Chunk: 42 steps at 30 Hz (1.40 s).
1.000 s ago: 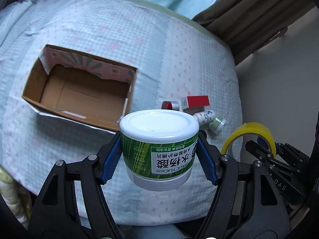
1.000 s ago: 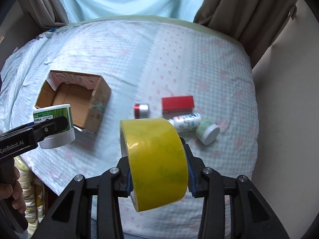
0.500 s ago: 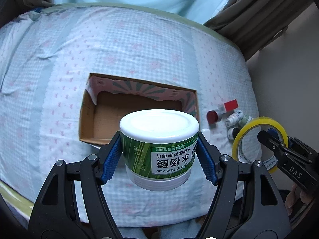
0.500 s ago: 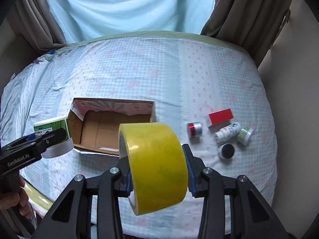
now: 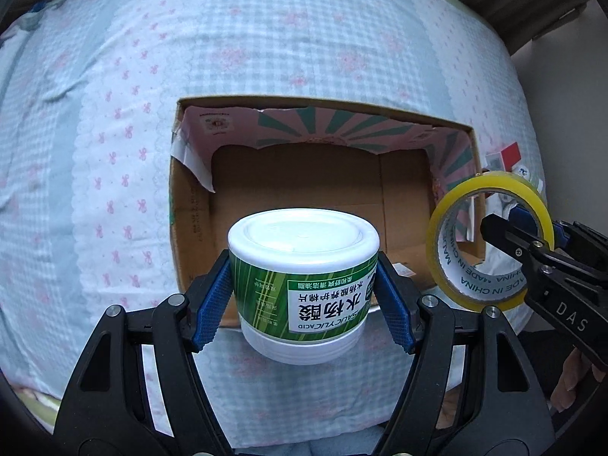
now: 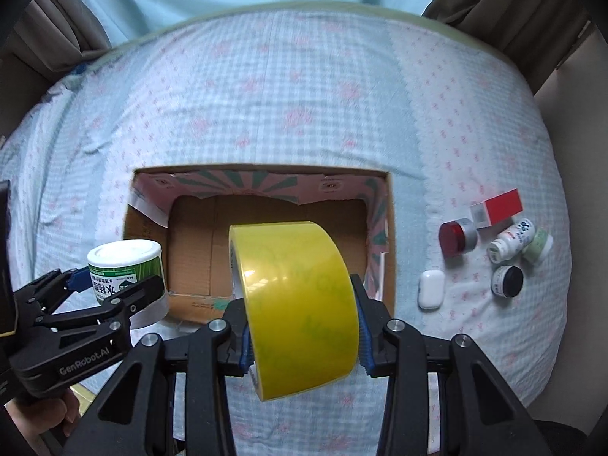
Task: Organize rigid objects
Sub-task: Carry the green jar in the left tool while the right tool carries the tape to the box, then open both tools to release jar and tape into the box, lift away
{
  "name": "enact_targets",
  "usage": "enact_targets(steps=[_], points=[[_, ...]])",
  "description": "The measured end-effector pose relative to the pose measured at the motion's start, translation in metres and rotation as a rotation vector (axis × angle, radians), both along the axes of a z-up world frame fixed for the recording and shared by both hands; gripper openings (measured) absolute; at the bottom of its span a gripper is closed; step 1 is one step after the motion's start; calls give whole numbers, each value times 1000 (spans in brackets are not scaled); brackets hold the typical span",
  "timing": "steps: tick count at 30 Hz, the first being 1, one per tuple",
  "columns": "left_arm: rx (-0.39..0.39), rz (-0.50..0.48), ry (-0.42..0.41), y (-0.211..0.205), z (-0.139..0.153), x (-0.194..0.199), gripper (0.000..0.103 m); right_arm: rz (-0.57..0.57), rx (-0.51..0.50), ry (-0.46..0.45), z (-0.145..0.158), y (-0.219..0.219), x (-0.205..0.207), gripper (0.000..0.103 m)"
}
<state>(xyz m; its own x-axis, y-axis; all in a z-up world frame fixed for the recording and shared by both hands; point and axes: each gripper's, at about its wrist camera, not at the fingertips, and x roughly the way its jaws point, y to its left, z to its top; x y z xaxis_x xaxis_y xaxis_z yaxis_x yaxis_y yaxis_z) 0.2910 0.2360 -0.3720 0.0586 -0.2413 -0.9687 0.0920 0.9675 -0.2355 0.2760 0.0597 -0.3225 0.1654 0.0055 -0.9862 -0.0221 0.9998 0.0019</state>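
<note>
Both grippers hang over the bed [image 6: 304,95], which wears a pale blue checked cover with small pink bows.

The left gripper [image 5: 304,292] has its blue-padded fingers [image 5: 212,300] pressed against the two sides of a green-and-white jar [image 5: 304,285] with a white lid, holding it upright. In the left wrist view the jar sits over the near wall of an open cardboard box [image 5: 190,235], whose brown floor shows bare behind it and whose inner flaps carry a pink and green sunburst print.

The right gripper [image 6: 302,334] is clamped on a roll of yellow tape [image 6: 296,304]; the fingers [image 6: 364,326] squeeze the roll's two flat faces, so its broad yellow band faces the camera. In the right wrist view the roll hangs over the box's [image 6: 190,258] near right part. From the left wrist view the same roll [image 5: 490,243] shows as a ring at 3 o'clock, just outside the box's right wall.

At 3 o'clock from the box, on the bedcover, lies a loose cluster: a white earbud case [image 6: 431,288] nearest the box, a red-topped jar [image 6: 458,237], a red and white carton [image 6: 496,209], a white bottle on its side [image 6: 511,241], a pale green jar [image 6: 537,245] and a black-lidded jar [image 6: 507,280]. The bottle lies against the green jar.

A person's hand [image 6: 49,414] grips the left tool's handle at 8 o'clock in the right wrist view.
</note>
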Motion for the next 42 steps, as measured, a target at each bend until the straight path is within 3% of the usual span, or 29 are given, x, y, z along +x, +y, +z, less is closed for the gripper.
enact_targets(steps=[8,15,16,18,20,21,22,32,42], points=[[44,-85,65,-16,-49,28,68,-4,-22,141,-73,3,31,38],[93,-169,78,-30,-65,39,68,-34,35,214,-96,3,54,38],[100,-174,84,-31,-66,40,70,-36,47,224,-99,3,58,38],[87,-184,74,-32,-62,41,98,-36,69,235,-103,3,65,39],[101,-194,39,-31,-53,38,103,-53,78,205,-99,-1,67,59],[112,-202,31,-30,-49,36,103,-62,88,194,-97,-4,67,99],[121,-206,25,-28,-47,34,103,-72,109,181,-95,-8,67,103],[112,-126,18,-10,-31,10,103,-130,137,133,-80,-33,42,103],[109,-52,-69,9,22,-25,103,-98,128,62,-32,-23,12,103]])
